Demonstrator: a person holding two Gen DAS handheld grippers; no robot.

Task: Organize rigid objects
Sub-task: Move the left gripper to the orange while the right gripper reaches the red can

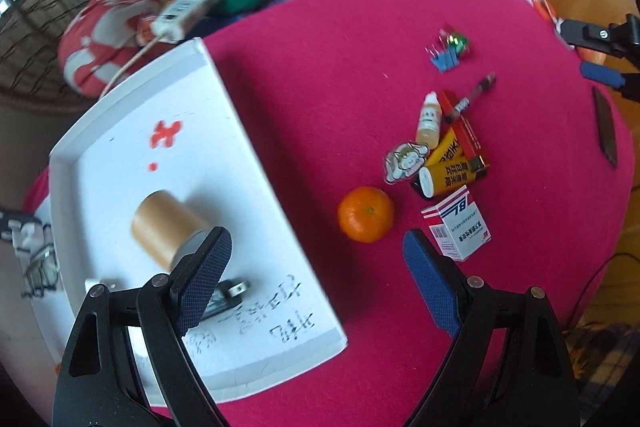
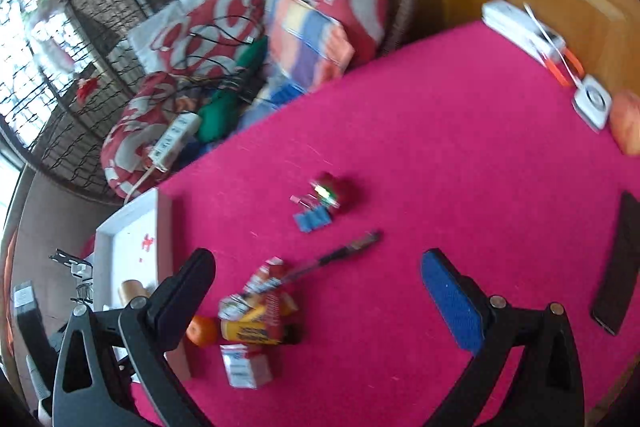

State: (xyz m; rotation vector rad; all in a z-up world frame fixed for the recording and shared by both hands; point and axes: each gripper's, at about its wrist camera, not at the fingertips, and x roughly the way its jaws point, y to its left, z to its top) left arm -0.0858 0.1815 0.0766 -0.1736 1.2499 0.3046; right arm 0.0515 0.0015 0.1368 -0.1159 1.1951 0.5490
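The left gripper (image 1: 316,283) has its jaws wide and holds nothing, above the white tray (image 1: 256,131) edge. The right gripper (image 2: 320,301) also stands wide and empty over the counter (image 2: 440,131).

The table cover (image 1: 340,75) was matt, felt-like pink cloth. The white tray (image 1: 240,131) looked like matt card with pen marks. The roll (image 1: 166,225) in it seemed brown paper. The orange (image 1: 366,213) had a glossy, dimpled peel. The finger pads (image 1: 430,287) were rough blue rubber on smooth black plastic.
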